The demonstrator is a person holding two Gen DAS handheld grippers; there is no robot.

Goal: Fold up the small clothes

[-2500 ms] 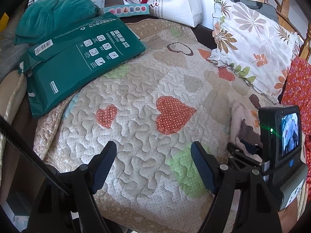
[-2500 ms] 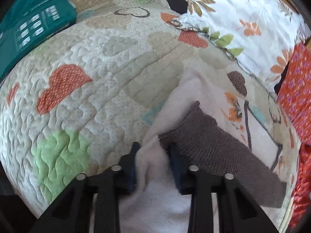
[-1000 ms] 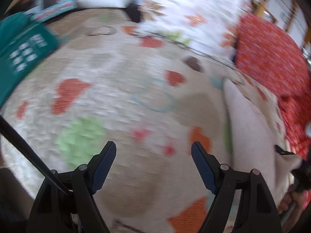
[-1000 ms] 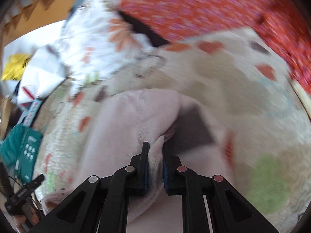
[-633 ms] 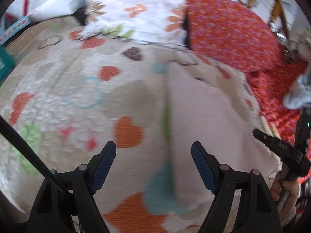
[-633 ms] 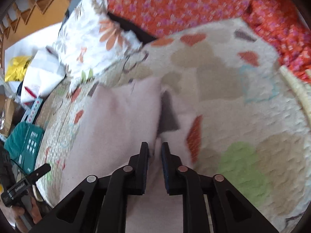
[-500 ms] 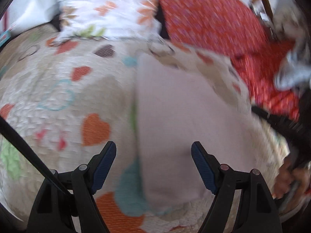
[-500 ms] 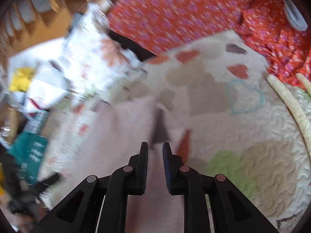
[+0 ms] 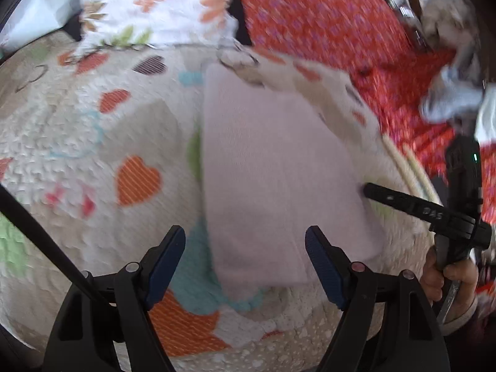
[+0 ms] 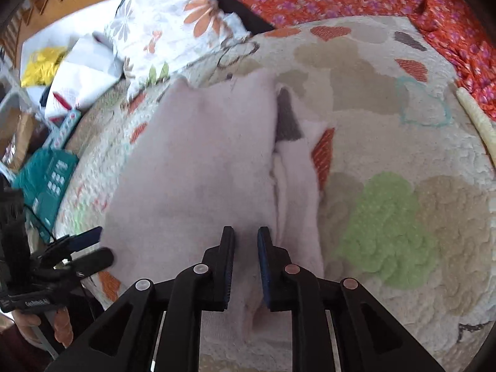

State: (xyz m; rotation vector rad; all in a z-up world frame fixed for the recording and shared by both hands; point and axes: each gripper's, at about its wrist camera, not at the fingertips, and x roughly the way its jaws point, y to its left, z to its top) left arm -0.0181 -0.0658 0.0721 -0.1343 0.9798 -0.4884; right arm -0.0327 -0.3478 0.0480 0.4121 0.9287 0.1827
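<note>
A small pale pink garment (image 9: 272,167) lies spread back-side up on the heart-patterned quilt (image 9: 93,130). In the right wrist view the pink garment (image 10: 198,161) shows a grey ribbed cuff (image 10: 286,117) at its far edge. My left gripper (image 9: 245,260) is open and empty, hovering over the garment's near edge. My right gripper (image 10: 245,248) is nearly shut, pinching a fold of the garment at its near edge. The right gripper also shows in the left wrist view (image 9: 369,190), at the garment's right side.
A floral white pillow (image 9: 155,6) and a red flowered blanket (image 9: 325,21) lie beyond the quilt. A green package (image 10: 46,176) and white bag (image 10: 80,74) sit at the left in the right wrist view. Cream piping (image 10: 477,117) marks the quilt's right edge.
My right gripper dragged the pink garment across the quilt and laid it out flat. My left gripper swung right and now hovers over the garment's near edge.
</note>
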